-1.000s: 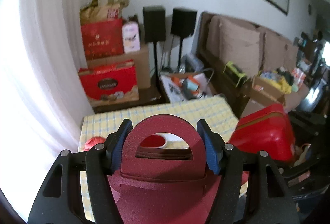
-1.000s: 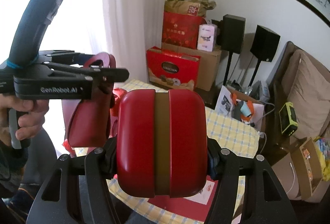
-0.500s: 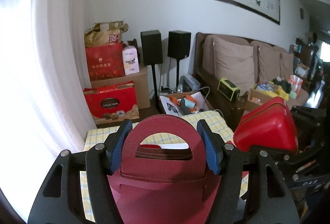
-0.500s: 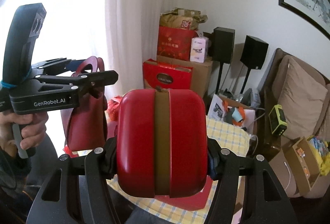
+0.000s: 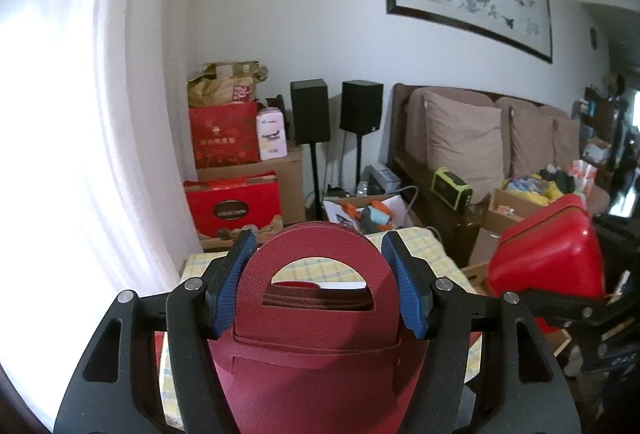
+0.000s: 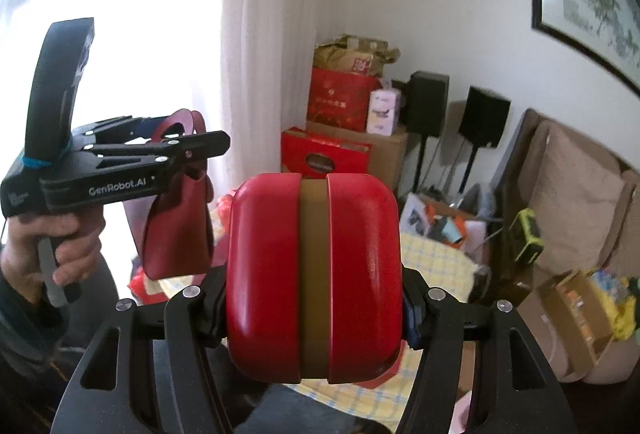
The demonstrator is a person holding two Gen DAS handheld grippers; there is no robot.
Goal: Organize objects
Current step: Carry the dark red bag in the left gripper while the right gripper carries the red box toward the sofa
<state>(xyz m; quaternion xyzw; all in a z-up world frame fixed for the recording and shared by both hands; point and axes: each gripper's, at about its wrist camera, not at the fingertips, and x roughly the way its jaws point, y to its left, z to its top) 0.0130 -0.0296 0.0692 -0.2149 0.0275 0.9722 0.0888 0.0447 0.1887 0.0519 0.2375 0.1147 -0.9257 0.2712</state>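
Red hard-shell case (image 6: 314,278), the bulkiest of the two things being carried, sits clamped in the right hand-held gripper (image 6: 314,318), up in the air above the bench (image 6: 436,254) with its yellow checked cloth. Its two glossy halves meet at a tan band down the middle, and the pads press on the outer faces of those halves. It looks stiff and smooth to me, so I'd guess it could slide in the pads if tilted sharply; gripping across the flat faces, as now, seems the sound place.

Next in size, the dark red felt bag (image 5: 316,318) hangs from the left hand-held gripper (image 5: 316,282), which pinches the arched handle from both sides, blue pads (image 5: 230,290) against the handle's edges. From the right wrist view the bag body dangles below the tool, beside the person's hand (image 6: 52,254). It seems soft and light, likely to swing and fold, so the stiffened handle is the natural hold.

Both things are off the bench, with neither set down yet.
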